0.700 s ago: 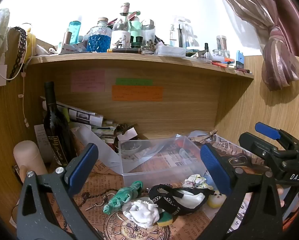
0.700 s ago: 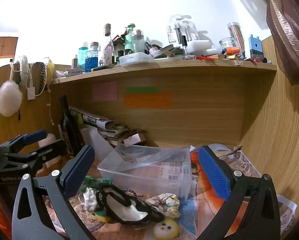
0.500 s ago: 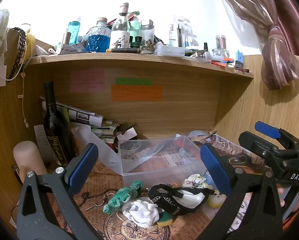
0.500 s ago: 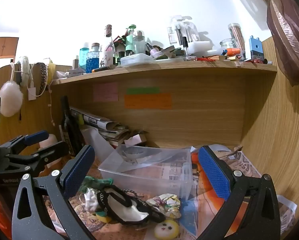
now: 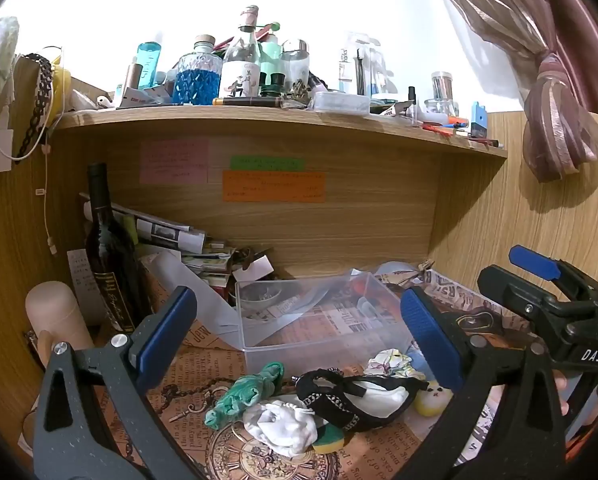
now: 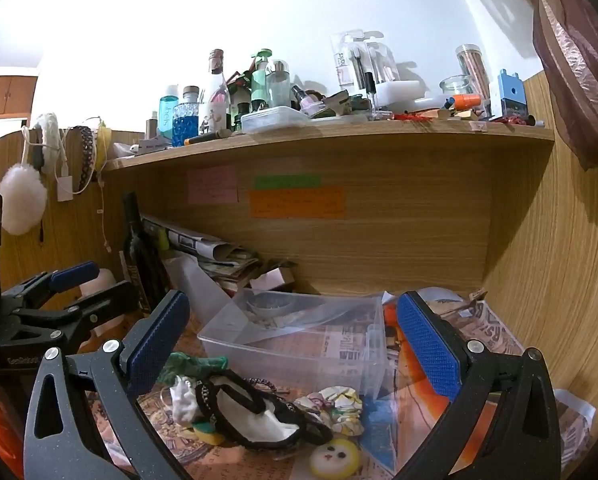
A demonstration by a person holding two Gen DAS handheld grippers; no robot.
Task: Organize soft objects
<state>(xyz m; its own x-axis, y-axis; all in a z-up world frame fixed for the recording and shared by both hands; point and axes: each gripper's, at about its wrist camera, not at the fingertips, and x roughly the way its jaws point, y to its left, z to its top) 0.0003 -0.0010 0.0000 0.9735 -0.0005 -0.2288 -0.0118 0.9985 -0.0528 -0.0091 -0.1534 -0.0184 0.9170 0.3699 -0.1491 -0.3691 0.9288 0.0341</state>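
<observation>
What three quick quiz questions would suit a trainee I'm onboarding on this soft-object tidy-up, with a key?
1. True or false: the clear plastic bin already holds soft items.
2. Which lies nearest the bin's front wall: A) green fabric piece, B) dark wine bottle, C) yellow round toy?
3. Fill in: the left gripper and right gripper both stand ___.

Key: 1 false, all soft items lie in front of it; 2 A; 3 open.
</observation>
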